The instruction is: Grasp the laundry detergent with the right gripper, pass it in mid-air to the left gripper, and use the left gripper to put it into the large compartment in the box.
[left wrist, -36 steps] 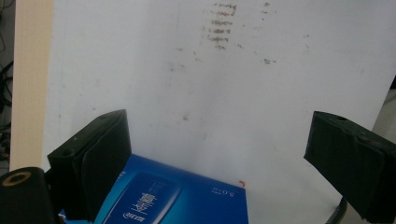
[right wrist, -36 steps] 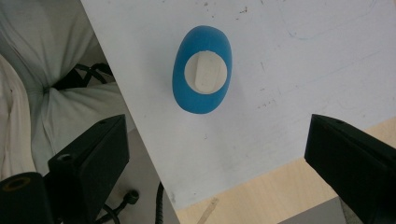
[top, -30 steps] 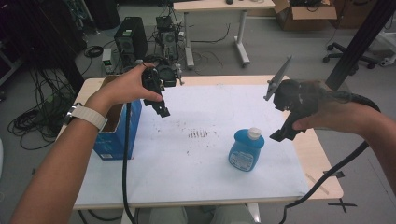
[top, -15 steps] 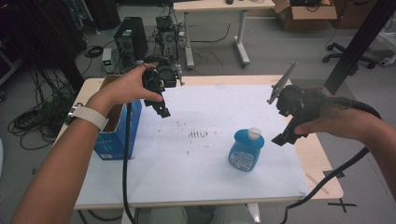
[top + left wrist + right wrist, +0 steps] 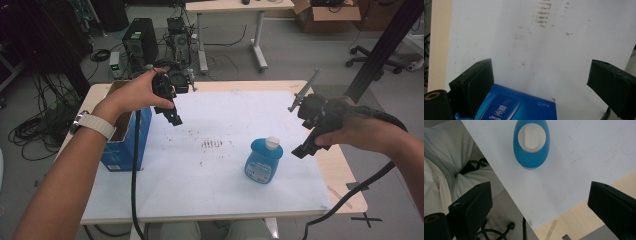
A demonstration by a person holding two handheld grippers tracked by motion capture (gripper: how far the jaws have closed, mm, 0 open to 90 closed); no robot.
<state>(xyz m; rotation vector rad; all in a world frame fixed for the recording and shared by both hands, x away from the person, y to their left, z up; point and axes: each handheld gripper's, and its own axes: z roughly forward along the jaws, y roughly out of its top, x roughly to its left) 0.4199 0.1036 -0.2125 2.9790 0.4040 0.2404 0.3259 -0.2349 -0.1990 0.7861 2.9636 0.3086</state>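
Your high view looks forward and down over the whole table (image 5: 210, 200) from your side. Your left gripper view looks down close on the box (image 5: 519, 107), your right one from above the bottle (image 5: 531, 143); the high view shares both.

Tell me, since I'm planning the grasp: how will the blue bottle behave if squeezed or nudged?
The blue bottle looks like smooth plastic, so probably slippery and slightly yielding. It stands upright on a narrow oval base, so a high nudge may tip it. Its white cap seems the firmer spot.
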